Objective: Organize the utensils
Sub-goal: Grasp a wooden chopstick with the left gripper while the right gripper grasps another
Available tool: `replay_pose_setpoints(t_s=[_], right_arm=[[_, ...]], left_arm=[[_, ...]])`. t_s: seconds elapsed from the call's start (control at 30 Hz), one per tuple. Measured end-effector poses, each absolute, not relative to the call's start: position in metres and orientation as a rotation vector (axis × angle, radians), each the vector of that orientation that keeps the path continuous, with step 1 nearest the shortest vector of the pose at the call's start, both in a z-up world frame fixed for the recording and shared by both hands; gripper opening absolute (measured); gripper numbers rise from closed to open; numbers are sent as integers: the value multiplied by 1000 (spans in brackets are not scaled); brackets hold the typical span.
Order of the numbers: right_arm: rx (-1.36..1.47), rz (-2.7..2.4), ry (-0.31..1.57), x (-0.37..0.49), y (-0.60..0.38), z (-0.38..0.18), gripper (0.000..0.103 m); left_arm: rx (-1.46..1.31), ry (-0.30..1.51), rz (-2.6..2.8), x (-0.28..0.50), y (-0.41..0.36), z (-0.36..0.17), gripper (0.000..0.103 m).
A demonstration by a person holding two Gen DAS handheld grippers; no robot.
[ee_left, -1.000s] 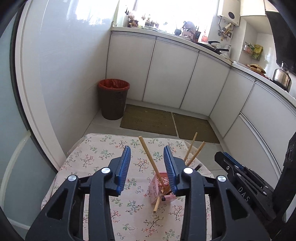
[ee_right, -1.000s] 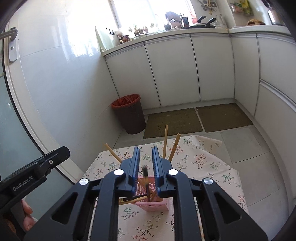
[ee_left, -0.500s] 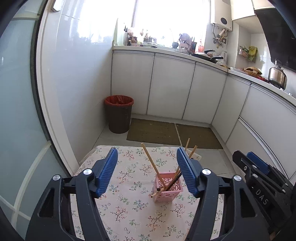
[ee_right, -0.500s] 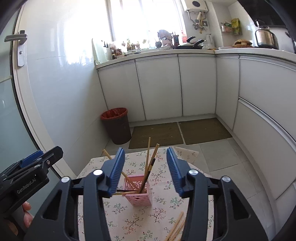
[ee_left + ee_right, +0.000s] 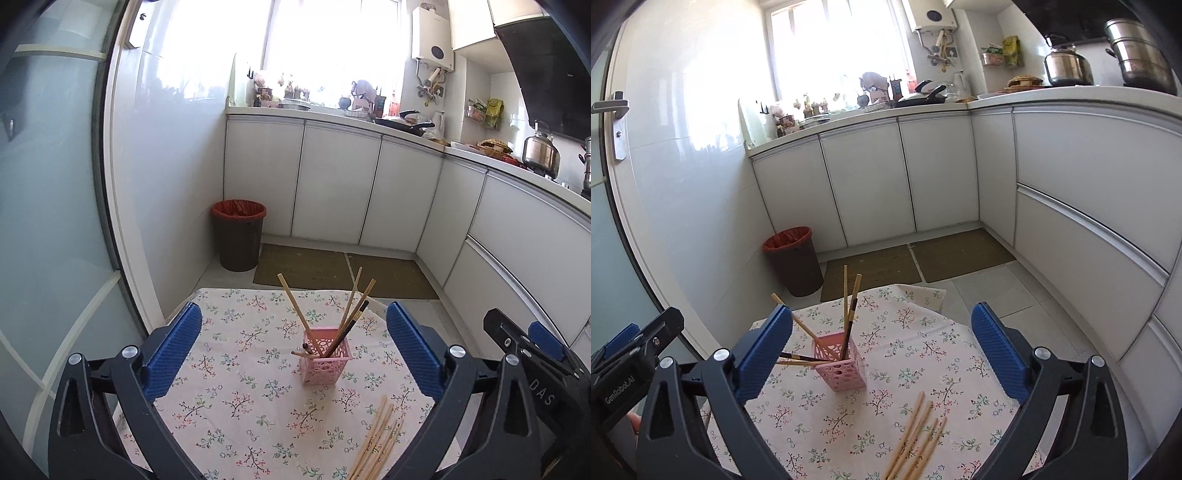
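A pink perforated holder [image 5: 325,360] [image 5: 840,365] stands on the flowered tablecloth [image 5: 236,391] [image 5: 905,354]. Several chopsticks [image 5: 347,314] [image 5: 846,295] lean out of it, one dark-tipped. A loose bundle of wooden chopsticks [image 5: 376,443] [image 5: 916,435] lies on the cloth nearer to me, to the right. My left gripper [image 5: 293,354] is wide open and empty, held above and behind the holder. My right gripper [image 5: 881,354] is wide open and empty too. Each gripper's body shows at the edge of the other's view.
The small table ends just beyond the holder. Past it lie a tiled floor, two brown mats [image 5: 343,271] and a dark bin with a red liner [image 5: 238,234] [image 5: 794,260]. White cabinets [image 5: 332,184] run along the back and right.
My right gripper opened and let a dark-tipped chopstick drop into the holder. Both grippers opened wide and drew back and up from the holder, bringing the loose bundle into view.
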State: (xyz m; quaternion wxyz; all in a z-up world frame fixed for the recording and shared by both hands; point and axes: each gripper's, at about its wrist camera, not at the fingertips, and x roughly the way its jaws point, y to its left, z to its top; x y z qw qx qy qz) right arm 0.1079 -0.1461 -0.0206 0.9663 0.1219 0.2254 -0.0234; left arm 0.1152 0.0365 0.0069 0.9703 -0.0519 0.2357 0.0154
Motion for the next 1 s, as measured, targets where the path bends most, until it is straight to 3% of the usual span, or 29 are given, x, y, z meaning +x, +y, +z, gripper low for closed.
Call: replay_pose_setpoints(t_s=[0.3,0.77,0.83,0.9,1.0], right_arm=[[423,-108,583,80,-202,-64,96],[720,-269,857,58,-301,-188,96],[737,-262,884,59,-303,-197,96],[745,-248,897,61,-303,-202,96],[738,-235,898,63,-304,-202,96]], left_arm=[[-52,656,-91,129,2,-32,96],[117,1145,-258,221,-113,-190,95],[66,1228,-254,237,-116,-216,87],[32,1296,-243,250,-119,-237,71],[23,1312,-236,261,-127,-250,66]])
